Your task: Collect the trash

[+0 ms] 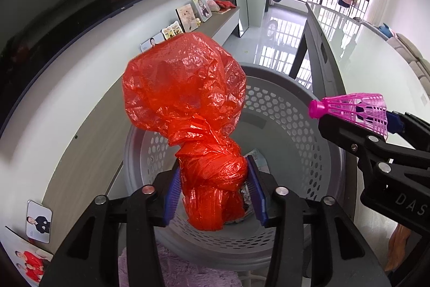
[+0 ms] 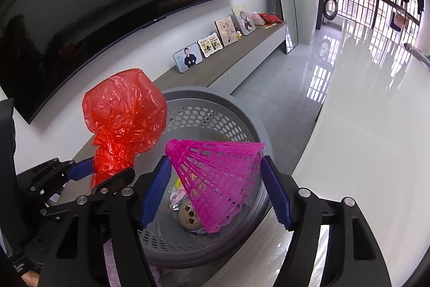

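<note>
A red plastic bag point(image 1: 185, 109), knotted and puffed at the top, is seen between the blue pads point(image 1: 172, 195) of the left gripper point(image 1: 215, 195); the twisted neck of the bag is touched on both sides by the pads, jaws partly open around it, so the bag is taken as held. The bag is suspended above the left part of the rim of a grey perforated basket point(image 1: 290, 109). Inside the basket, scraps of paper and wrappers are glimpsed beneath the bag. To the right, a pink plastic shuttlecock point(image 2: 217, 179) is found between the blue pads point(image 2: 276, 195) of the right gripper point(image 2: 215, 192), jaws set wide; the skirt's far edge is touched by the right pad and the cork end lies against the left pad, so contact is seen on both sides. The shuttlecock is held over the basket's opening, cork end pointing up and left. On the basket floor a small round toy face point(image 2: 189, 215) and a crumpled wrapper are noted. Behind, framed photographs point(image 2: 188, 58) are lined along a low cabinet top beneath a wall-mounted television point(image 2: 107, 4).
</note>
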The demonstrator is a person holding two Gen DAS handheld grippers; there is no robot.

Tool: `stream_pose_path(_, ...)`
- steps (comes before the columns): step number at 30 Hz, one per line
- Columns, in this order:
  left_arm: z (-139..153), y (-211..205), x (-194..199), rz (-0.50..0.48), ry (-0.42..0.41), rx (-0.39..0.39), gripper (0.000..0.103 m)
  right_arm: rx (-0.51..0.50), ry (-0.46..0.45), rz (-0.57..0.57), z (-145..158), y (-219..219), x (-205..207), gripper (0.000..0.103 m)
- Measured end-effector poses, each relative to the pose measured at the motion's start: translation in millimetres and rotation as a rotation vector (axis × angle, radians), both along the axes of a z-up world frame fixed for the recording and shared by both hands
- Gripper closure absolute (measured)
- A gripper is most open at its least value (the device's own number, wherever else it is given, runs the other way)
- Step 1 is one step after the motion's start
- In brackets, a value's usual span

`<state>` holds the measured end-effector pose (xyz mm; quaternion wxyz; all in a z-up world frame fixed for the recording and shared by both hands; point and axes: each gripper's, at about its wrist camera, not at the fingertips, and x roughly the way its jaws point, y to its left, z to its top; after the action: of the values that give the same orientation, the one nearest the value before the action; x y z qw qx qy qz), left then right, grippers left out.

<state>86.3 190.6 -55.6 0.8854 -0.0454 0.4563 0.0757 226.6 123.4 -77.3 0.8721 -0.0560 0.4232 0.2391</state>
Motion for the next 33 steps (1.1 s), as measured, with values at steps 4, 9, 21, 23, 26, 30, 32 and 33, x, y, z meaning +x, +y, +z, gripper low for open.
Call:
stream_pose_path(4,0,2,-1,0.011,-0.008,0.003,0.038,0.024,0.009,0.002,1,-6,-1,0.026)
stream_pose_path(9,-1,1,-5,0.016,-0.007,0.013,0.035,0.040,0.010,-0.008,3,-11,-3,0.026)
stream_pose_path(21,1,6,-15,0.065,-0.005,0.027,0.027,0.058,0.026,-0.043,1,-19,-14,0.026)
stream_pose_path(23,1,7,-17,0.071,-0.007,0.030,0.024,0.056,0.027,-0.046,1,-18,-16,0.026)
stream_pose_path(26,2,8,-19,0.083,-0.009,0.039,0.020,0.055,0.035,-0.047,-1,-18,-18,0.026)
stream_pose_path(30,1,9,-20,0.091,-0.012,0.056,0.014,0.050,0.030,-0.054,-1,-20,-19,0.026)
stream_pose_path(32,1,10,-19,0.095,-0.013,0.062,0.013,0.055,0.030,-0.059,-1,-21,-20,0.026)
stream_pose_path(33,-1,10,-18,0.097,-0.011,0.063,0.013,0.056,0.031,-0.063,0,-22,-20,0.026)
